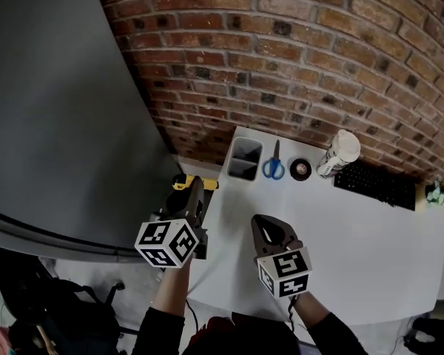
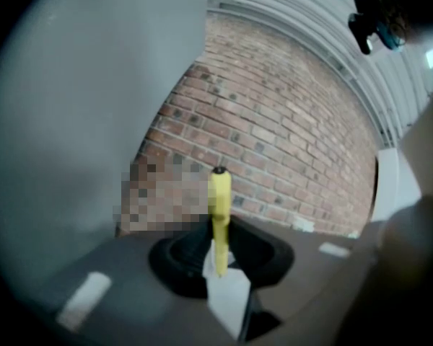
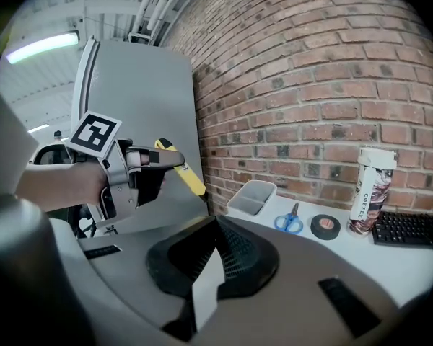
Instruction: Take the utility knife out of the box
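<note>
1. Utility knife (image 2: 219, 207): it is yellow and slim, with a small dark end at its far tip. It is out of the box (image 1: 245, 159) and well apart from it, held in the air by the left edge of the white bench (image 1: 370, 257).
2. The left gripper (image 1: 196, 192) has its jaws clamped on the knife. The jaws hide the lower part of the knife, and I cannot make out the blade in any view.
3. In the head view only a short yellow piece shows beside the jaws.
4. The right gripper (image 1: 265, 226) is above the near part of the bench. Its jaws are together, with nothing between them.
5. The box is grey and open, and stands by the brick wall (image 1: 318, 58), just beside the blue scissors (image 1: 274, 167). Its bottom is hard to see.
6. The keyboard (image 1: 376, 184) is cut off at the edge of the right gripper view.
</note>
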A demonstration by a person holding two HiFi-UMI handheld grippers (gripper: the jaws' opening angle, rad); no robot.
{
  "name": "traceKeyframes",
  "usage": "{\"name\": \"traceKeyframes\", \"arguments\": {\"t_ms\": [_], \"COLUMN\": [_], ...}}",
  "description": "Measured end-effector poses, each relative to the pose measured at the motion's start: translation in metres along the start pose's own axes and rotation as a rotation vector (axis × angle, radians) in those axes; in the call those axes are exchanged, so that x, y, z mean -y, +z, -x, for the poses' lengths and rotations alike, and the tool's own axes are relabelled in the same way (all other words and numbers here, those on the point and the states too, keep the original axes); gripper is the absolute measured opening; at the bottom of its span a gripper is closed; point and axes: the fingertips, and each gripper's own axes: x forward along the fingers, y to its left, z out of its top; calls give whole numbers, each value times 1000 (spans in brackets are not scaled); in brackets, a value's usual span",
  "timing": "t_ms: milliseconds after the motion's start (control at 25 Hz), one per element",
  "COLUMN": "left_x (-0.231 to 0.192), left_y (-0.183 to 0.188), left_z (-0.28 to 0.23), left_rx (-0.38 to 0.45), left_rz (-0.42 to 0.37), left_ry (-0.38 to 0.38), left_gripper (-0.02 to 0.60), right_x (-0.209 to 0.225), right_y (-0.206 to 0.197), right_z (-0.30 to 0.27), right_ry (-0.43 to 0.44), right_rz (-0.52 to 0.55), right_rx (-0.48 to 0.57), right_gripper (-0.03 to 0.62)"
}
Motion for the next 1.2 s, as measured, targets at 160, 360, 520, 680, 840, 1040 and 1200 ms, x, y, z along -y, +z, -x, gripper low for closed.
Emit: {"name": "traceKeyframes", "arguments": {"t_ms": [160,360,520,680,840,1040,1200], "left_x": [-4,-7,-9,-14,-18,-21,-24], "left_y": [2,4,5,3,-1,-9,-17], "left_z": [27,61,88,115,141,173,195], "left_rx": [12,19,24,29,27,21,13], "left_rz": [-2,-20,-40,-44,-46,-45,-41], "left_ry": [20,45,59,78,95,115,127], "left_gripper": [72,72,72,72,72,72,72], "right_x": [-17,-37,-56,-77,-94,-113,-127], "right_y": [1,0,-4,-7,-8,-12,-15], "right_z": [11,25,34,43,50,62,70], "right_ry": [13,27,41,62,72,79,84], "right_rz": [18,30,34,47,55,62,71], "right_rx": [12,23,29,36,45,50,56], "right_gripper": [8,8,8,8,8,8,8]}}
